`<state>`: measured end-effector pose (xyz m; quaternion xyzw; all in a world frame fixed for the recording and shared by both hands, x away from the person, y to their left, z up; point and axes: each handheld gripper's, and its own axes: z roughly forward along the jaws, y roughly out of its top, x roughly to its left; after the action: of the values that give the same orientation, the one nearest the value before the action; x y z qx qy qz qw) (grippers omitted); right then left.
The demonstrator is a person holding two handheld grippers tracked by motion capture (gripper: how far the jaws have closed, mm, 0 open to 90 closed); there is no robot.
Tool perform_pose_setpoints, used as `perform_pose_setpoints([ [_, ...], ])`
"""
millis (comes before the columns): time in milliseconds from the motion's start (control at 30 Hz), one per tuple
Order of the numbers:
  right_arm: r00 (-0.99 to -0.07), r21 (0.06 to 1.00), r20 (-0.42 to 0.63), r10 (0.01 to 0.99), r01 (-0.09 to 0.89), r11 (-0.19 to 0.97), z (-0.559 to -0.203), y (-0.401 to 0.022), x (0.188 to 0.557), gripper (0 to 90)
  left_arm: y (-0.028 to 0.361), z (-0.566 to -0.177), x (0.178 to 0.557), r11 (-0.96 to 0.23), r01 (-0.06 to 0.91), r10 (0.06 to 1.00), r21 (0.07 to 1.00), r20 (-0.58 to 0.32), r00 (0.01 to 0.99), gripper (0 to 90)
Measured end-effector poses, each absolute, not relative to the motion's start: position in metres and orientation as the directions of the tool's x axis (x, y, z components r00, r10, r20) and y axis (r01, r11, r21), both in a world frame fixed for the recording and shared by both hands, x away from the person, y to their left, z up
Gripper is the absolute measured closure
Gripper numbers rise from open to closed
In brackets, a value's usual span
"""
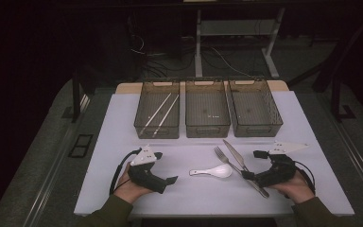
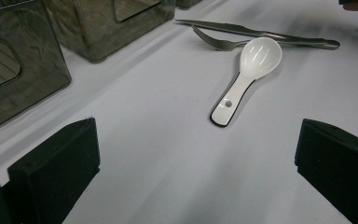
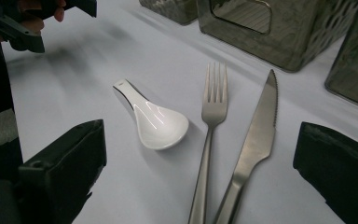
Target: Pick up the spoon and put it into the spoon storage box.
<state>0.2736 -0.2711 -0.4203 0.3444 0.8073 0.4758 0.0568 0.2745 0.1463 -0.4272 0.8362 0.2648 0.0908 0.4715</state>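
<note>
White ceramic spoon [image 1: 214,171] lies flat on the table [image 1: 123,127], between the two grippers, bowl up, its handle pointing toward the left gripper [image 1: 167,169]. That gripper rests low over the table in the person's left hand [image 1: 131,189], jaws spread wide with nothing between them. Just beside the spoon's bowl lie a steel fork [image 1: 223,156] and a table knife [image 1: 238,158], their handles crossing near the right gripper [image 1: 254,165], whose jaws also stand apart and empty, framing fork and knife in the right gripper view. Behind stand three dark bins; the left bin [image 1: 157,109] holds a pair of chopsticks [image 1: 160,112].
</note>
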Motion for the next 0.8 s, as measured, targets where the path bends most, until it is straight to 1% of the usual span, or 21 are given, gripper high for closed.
perform_pose_setpoints([
  [167, -0.762, 0.805, 0.251, 0.597, 0.507, 0.307, -0.420, -0.261, 0.280, 2.6, 0.147, -0.426, 0.274, -0.404, 0.363, 0.530, 0.839, -0.109, 0.841, 0.0],
  [267, -0.768, 0.804, 0.253, 0.589, 0.505, 0.314, -0.419, -0.253, 0.284, 2.6, 0.147, -0.425, 0.274, -0.409, 0.349, 0.523, 0.843, -0.097, 0.847, 0.0],
  [400, -0.779, 0.800, 0.253, 0.574, 0.502, 0.328, -0.419, -0.243, 0.289, 2.6, 0.146, -0.427, 0.274, -0.409, 0.351, 0.513, 0.842, -0.106, 0.852, 0.0],
  [800, -0.806, 0.797, 0.261, 0.532, 0.491, 0.352, -0.419, -0.216, 0.304, 2.7, 0.145, -0.429, 0.273, -0.420, 0.332, 0.497, 0.845, -0.092, 0.863, 0.0],
])
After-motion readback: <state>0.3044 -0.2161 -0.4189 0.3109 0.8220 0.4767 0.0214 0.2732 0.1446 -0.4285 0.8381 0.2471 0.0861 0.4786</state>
